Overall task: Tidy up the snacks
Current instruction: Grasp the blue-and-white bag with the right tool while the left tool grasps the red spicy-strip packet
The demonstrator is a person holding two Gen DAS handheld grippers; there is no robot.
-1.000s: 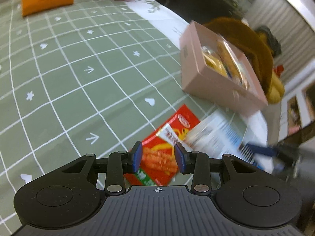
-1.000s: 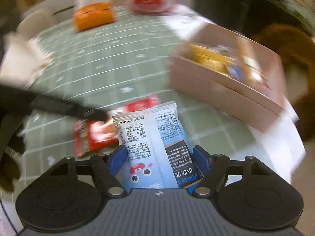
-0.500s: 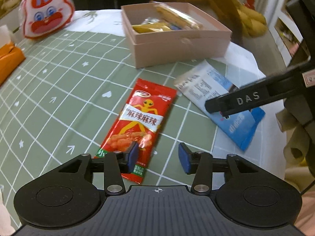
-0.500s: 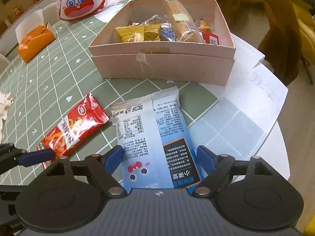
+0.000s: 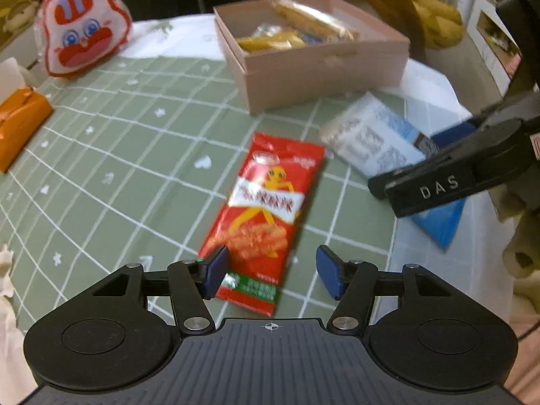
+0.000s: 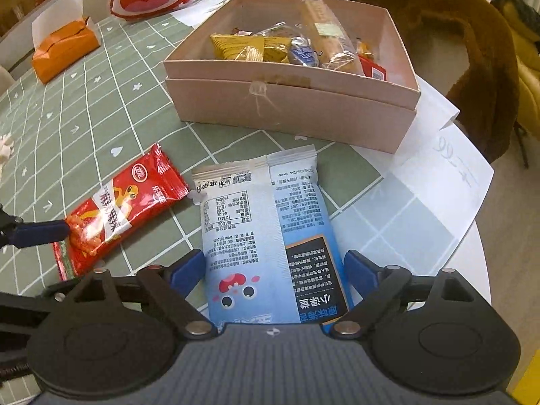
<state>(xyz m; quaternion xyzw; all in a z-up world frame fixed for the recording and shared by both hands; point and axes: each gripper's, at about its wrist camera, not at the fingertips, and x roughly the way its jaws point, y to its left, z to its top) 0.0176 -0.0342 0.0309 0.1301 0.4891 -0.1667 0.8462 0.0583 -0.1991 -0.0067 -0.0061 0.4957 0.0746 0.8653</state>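
2 snack packets are lying flat on the green checked tablecloth (image 6: 101, 108), short of the pink box (image 6: 290, 111) that is already holding other snacks.

Step in hand, as I judge it: each gripper is lining up over its own packet for a pick.
- Doing it well: centring the jaws across the narrow width of each packet, pressing down so the pads are catching the edges of a flat, slippery wrapper, then closing gently so the contents are not getting crushed.
- Lifting clear of the box wall before carrying over.

Left gripper (image 5: 271, 271): jaws have just been opening and are standing fairly wide. The lower end of the red packet (image 5: 266, 216) is lying between them; the left pad is overlapping its edge, the right pad is standing clear. Nothing gripped.

Right gripper (image 6: 275, 271): jaws have just been opening, now very wide, straddling the blue and white packet (image 6: 266, 222). Pads are sitting just beside its edges, not pressing.
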